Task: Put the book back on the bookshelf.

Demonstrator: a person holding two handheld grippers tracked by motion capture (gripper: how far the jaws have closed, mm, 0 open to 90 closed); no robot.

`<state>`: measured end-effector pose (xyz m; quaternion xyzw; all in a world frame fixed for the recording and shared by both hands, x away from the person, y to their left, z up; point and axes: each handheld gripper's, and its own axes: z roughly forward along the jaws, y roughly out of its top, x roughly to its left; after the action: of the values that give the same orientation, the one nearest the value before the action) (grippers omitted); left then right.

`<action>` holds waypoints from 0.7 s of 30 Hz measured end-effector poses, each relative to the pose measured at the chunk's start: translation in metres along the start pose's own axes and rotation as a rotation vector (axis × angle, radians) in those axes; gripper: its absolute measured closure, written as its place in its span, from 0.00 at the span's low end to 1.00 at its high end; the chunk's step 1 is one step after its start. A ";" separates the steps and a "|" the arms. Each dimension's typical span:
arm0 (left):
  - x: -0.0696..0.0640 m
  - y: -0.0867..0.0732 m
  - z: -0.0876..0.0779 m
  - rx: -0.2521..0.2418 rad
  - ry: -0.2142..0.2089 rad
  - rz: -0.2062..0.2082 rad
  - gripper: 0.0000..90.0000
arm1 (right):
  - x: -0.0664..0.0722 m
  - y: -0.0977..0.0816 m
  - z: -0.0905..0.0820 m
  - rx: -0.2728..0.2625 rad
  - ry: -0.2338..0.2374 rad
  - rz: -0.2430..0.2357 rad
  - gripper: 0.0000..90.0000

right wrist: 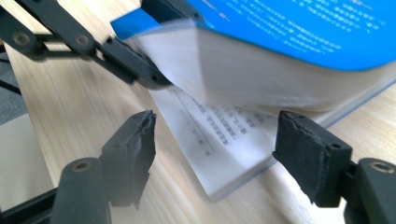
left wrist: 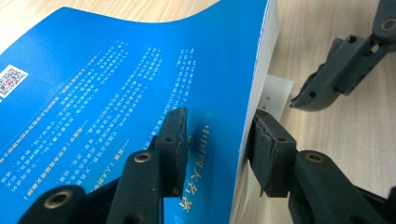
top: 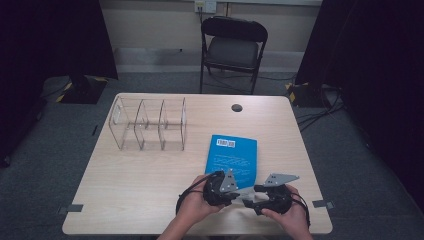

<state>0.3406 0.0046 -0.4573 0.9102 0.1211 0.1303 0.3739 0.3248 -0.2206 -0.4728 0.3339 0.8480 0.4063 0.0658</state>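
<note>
My left gripper (left wrist: 217, 135) is clamped on the blue paperback book's (left wrist: 121, 88) lifted cover and top pages; my right gripper (right wrist: 215, 149) jaws apart, at the open lower pages on the light wooden table (top: 135, 180).

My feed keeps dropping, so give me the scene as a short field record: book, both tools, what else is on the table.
book: blue book near table's front edge, cover and upper pages lifted, lower pages flat
left tool: shut on the lifted cover and pages
right tool: open, jaws either side of the flat pages, not pressing
other: clear organizer at back left, apart from book
</note>
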 end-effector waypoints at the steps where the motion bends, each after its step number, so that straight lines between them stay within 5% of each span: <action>1: 0.000 0.000 0.000 -0.002 -0.004 -0.004 0.67 | -0.001 -0.001 -0.001 -0.001 -0.006 -0.014 0.29; 6: 0.002 -0.001 -0.001 -0.008 -0.013 -0.015 0.67 | -0.006 -0.003 -0.006 -0.011 -0.015 -0.049 0.28; 11: 0.003 0.001 -0.001 -0.002 -0.020 -0.013 0.67 | -0.013 -0.004 -0.008 -0.019 -0.077 -0.080 0.26; 21: 0.003 0.001 -0.001 0.003 -0.021 -0.017 0.67 | -0.022 0.005 0.006 0.021 -0.143 -0.159 0.26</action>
<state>0.3429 0.0053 -0.4551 0.9109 0.1252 0.1174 0.3751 0.3466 -0.2284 -0.4767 0.2942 0.8692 0.3662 0.1546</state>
